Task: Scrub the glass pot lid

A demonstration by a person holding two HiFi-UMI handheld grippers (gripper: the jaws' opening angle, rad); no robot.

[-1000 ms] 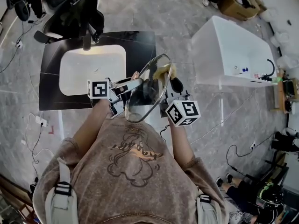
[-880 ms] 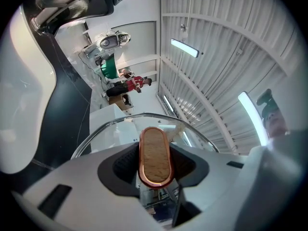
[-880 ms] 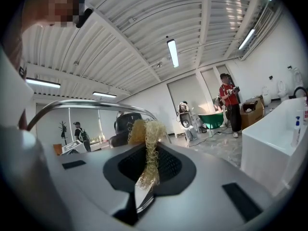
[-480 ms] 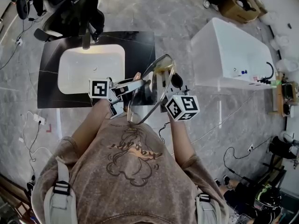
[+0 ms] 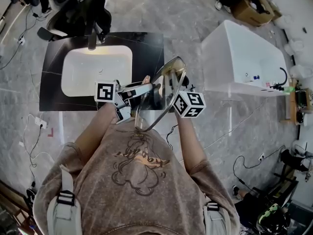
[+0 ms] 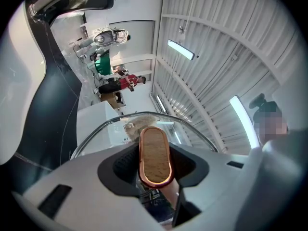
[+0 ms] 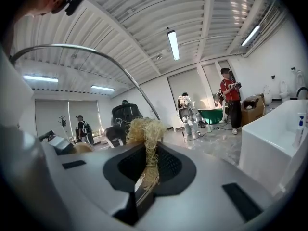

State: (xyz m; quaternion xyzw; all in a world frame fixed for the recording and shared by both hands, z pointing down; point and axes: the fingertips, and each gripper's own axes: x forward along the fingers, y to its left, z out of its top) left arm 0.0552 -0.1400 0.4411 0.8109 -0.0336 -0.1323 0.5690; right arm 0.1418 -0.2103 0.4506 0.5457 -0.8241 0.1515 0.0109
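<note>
The glass pot lid [image 5: 157, 98] is held on edge in front of the person's chest, over the black counter's near edge. My left gripper [image 5: 148, 88] is shut on the lid's handle [image 6: 155, 154], an oval wood-coloured knob with a copper rim. The steel-rimmed glass [image 6: 103, 127] arcs beyond the jaws. My right gripper [image 5: 172, 85] is on the lid's other side, shut on a straw-coloured fibrous scrubber [image 7: 144, 131]. The scrubber's tuft [image 6: 131, 127] shows through the glass, pressed near the rim [image 7: 98, 52].
A white sink basin [image 5: 95, 68] with a faucet [image 5: 91, 42] is set in the black counter [image 5: 149, 45] ahead. A white bathtub [image 5: 242, 58] stands at the right, a cardboard box [image 5: 252, 4] beyond it. Cables lie on the grey floor. People stand far off.
The right gripper with the scrubber has shifted up the picture and closer in against the lid. The left gripper keeps its hold; the lid has tilted slightly.
</note>
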